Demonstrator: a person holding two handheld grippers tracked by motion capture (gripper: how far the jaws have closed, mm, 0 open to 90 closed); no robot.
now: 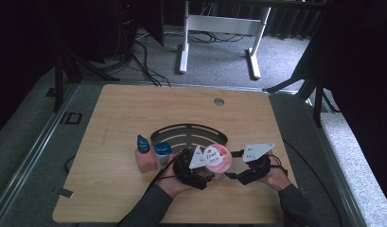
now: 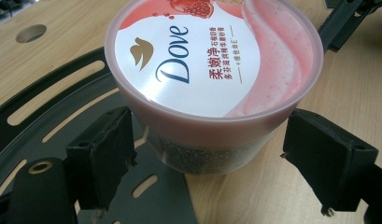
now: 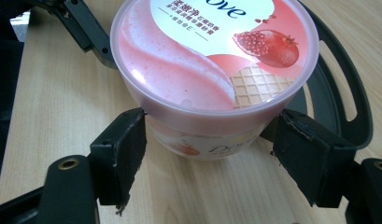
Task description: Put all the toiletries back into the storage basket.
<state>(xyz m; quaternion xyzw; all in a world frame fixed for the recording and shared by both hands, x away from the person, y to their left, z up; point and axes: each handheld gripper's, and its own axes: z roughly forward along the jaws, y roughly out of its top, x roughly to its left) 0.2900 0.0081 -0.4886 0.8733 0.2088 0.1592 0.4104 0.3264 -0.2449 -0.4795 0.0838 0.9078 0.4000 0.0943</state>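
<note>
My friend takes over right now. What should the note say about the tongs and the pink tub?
Left tongs: open around the tub's body, jaws beside it, no clear squeeze.
Right tongs: either side of the tub under its lid; whether they pinch it is unclear.
Dove tub: upright on the table, lid on, at the black slotted tray edge.
Done: both tongs placed at the tub.
Left: probably grip it, then lift or open.

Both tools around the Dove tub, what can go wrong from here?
1. The left tool sits below the tub's overhanging lid rim; closing there may lever the lid or slip.
2. The right tool flanks the same tub; opposing pulls could tip it.
3. The tub rests partly on the black slotted tray, so it may rock.
</note>
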